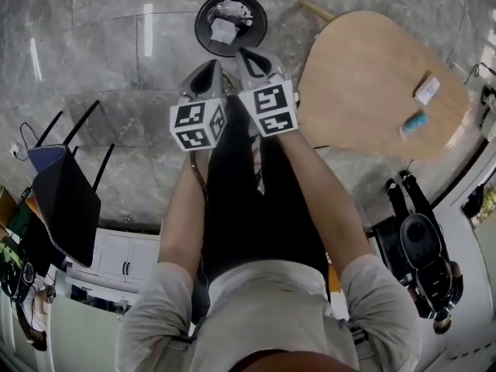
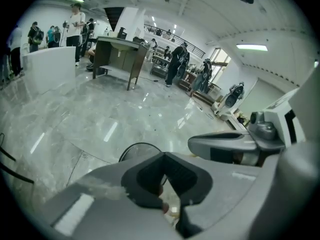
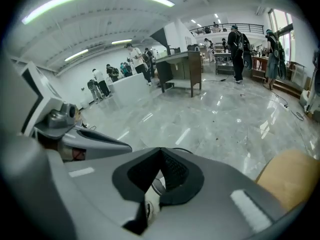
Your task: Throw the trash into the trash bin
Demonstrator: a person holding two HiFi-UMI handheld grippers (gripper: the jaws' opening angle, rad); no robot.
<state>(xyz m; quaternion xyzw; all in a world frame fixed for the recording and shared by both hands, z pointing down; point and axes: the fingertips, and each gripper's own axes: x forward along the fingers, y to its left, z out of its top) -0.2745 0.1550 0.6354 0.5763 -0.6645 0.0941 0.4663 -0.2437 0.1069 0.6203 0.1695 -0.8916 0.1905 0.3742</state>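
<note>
The black round trash bin [image 1: 231, 23] stands on the marble floor and holds white crumpled trash [image 1: 225, 29]. My two grippers hang side by side just short of it. In the head view the left gripper [image 1: 208, 70] and the right gripper [image 1: 249, 59] are both shut with nothing between their jaws. The left gripper view shows its shut jaws over the bin's rim [image 2: 137, 146], with the right gripper [image 2: 225, 146] beside it. In the right gripper view, white trash [image 3: 150, 204] shows through the gap under the shut jaws.
A wooden table [image 1: 364, 91] stands to the right of the bin, with a white item [image 1: 426, 90] and a teal item [image 1: 413, 122] on it. A black chair [image 1: 66, 196] is at the left, a black device [image 1: 422, 246] at the right. People stand far off [image 2: 75, 21].
</note>
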